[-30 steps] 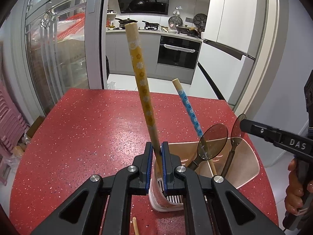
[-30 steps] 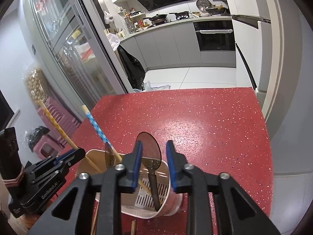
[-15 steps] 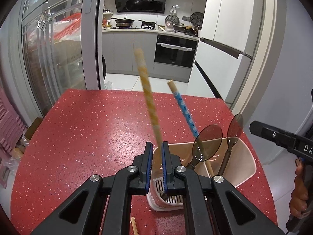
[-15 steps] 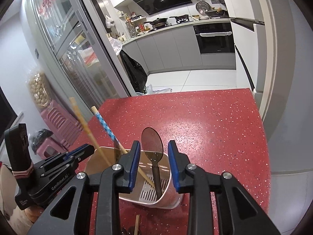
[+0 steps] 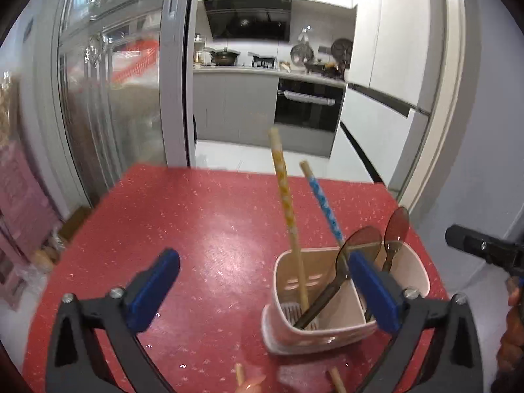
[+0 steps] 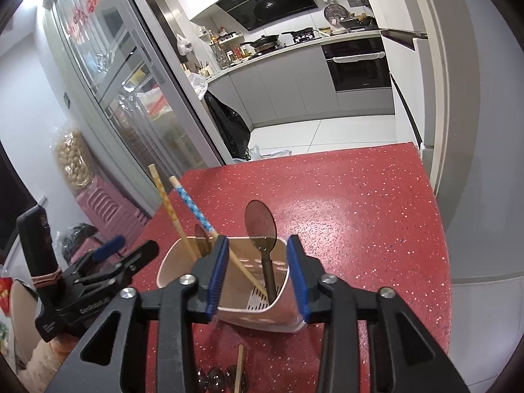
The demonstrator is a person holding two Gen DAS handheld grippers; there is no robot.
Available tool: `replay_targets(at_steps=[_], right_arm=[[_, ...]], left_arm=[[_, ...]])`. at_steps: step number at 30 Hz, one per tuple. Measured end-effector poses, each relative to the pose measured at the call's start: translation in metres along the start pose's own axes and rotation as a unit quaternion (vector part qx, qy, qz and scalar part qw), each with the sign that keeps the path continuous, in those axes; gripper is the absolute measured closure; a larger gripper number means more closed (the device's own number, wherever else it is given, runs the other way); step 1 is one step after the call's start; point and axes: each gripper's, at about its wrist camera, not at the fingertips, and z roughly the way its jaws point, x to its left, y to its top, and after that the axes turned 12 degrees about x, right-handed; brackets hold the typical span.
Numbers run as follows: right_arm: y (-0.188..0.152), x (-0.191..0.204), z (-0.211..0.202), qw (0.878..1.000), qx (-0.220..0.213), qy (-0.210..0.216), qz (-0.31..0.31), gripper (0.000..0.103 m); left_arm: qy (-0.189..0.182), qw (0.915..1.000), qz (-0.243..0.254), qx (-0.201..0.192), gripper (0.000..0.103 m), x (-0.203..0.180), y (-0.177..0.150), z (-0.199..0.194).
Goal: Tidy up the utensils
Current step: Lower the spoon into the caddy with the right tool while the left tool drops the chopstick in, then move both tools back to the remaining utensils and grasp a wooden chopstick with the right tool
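A beige divided utensil holder [image 5: 344, 324] stands on the red speckled table [image 5: 203, 222]. In it lean a yellow patterned chopstick [image 5: 288, 209], a blue patterned chopstick [image 5: 324, 203] and two dark translucent spoons [image 5: 360, 242] [image 5: 398, 226]. My left gripper [image 5: 262, 262] has its jaws opening wide just before the holder, and nothing is gripped. In the right wrist view my right gripper [image 6: 257, 258] hangs over the holder [image 6: 173, 262]. Its jaws are opening, with a spoon [image 6: 260, 222] standing free between the pads. The left gripper [image 6: 127, 250] shows at the left.
Loose wooden chopsticks [image 5: 240, 373] [image 5: 337, 380] lie on the table near me, and another chopstick [image 6: 240, 363] lies beside dark spoons [image 6: 216, 380]. The table's far edge drops to a kitchen floor. Glass doors stand to the left and a person's hand [image 5: 511, 337] is at the right.
The left gripper let go of the yellow chopstick, which dropped into the holder, and its jaws spread wide. The right jaws widened around the spoon and drew back a little.
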Motion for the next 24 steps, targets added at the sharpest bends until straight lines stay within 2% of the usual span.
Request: replay_targets(at_steps=[2,4,5,8,12,19,24], right_arm=[[-0.008,0.002,-0.004,1.0,0.002,0.005,-0.003,0.051],[-0.013,0.007,-0.006,1.0,0.006,0.005,-0.007,0.038],[-0.019,0.01,-0.007,1.0,0.009,0.008,-0.009,0.037],[-0.032,0.016,-0.009,1.0,0.019,0.01,-0.013,0.037],[-0.056,0.018,-0.002,0.999,0.052,0.007,-0.008,0.037],[-0.106,0.014,0.029,0.99,0.138,-0.014,0.007,0.037],[-0.137,0.012,0.047,0.982,0.186,-0.011,0.02,0.037]], left_arm=[[0.013,0.9999,0.008,-0.007,0.0,-0.001,-0.003,-0.006],[0.023,0.9996,0.012,-0.007,0.0,0.001,-0.007,-0.01],[0.026,0.9996,0.012,-0.006,0.0,0.002,-0.01,-0.011],[0.029,0.9995,0.013,0.006,0.0,0.009,-0.022,-0.014],[0.032,0.9983,0.005,0.048,0.0,0.02,-0.05,-0.007],[0.037,0.9915,-0.02,0.123,0.0,0.031,-0.112,0.015],[0.035,0.9859,-0.04,0.158,0.0,0.037,-0.138,0.029]])
